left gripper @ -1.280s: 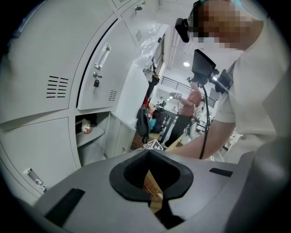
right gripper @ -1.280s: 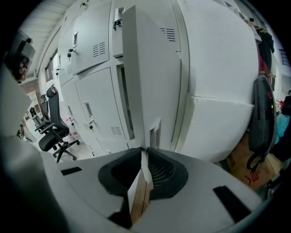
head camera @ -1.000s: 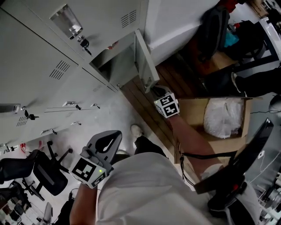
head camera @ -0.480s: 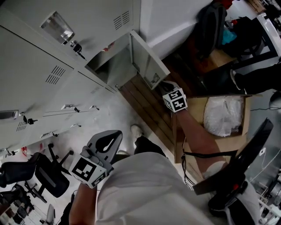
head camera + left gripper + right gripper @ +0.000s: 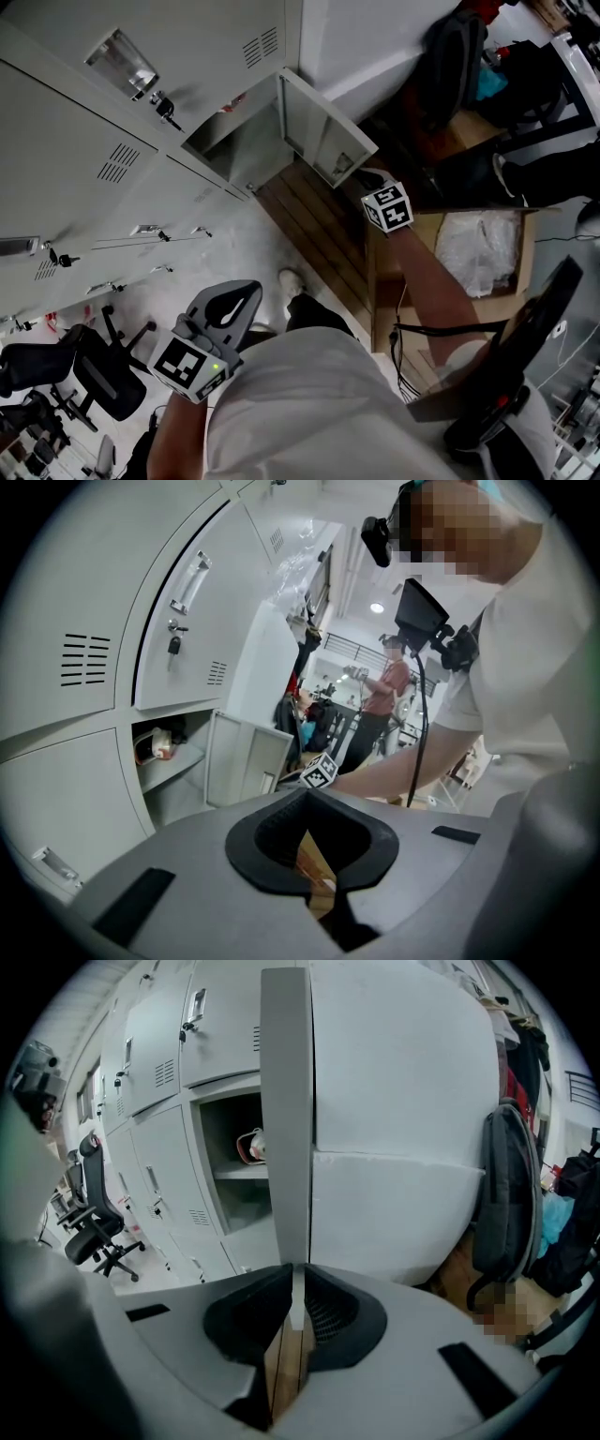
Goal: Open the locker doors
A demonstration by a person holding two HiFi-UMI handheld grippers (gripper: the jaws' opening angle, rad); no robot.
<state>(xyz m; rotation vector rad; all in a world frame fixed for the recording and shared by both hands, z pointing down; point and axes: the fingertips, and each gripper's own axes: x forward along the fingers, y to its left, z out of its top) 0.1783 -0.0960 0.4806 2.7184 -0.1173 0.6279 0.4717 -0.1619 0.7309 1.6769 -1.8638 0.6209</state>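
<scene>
My right claw (image 5: pixel 295 1312) is pinched nearly closed on the free edge of the open locker door (image 5: pixel 286 1119), and the thin grey panel runs straight up from between the pads. In the head view that claw (image 5: pixel 358 176) sits right of centre on the door (image 5: pixel 319 131), which stands swung out from the lower locker compartment (image 5: pixel 234 141) in the upper middle.

My left claw (image 5: pixel 314 855) has its jaws drawn together on nothing, with only a sliver of floor showing through. The head view puts it low and left (image 5: pixel 230 302), well away from the lockers.

The gripper views look inside the compartment, where a red-and-white object (image 5: pixel 251 1146) lies on the shelf. Only the head view shows the keys (image 5: pixel 167 105) hanging in the lock above and the cardboard box (image 5: pixel 469 253) at right.
</scene>
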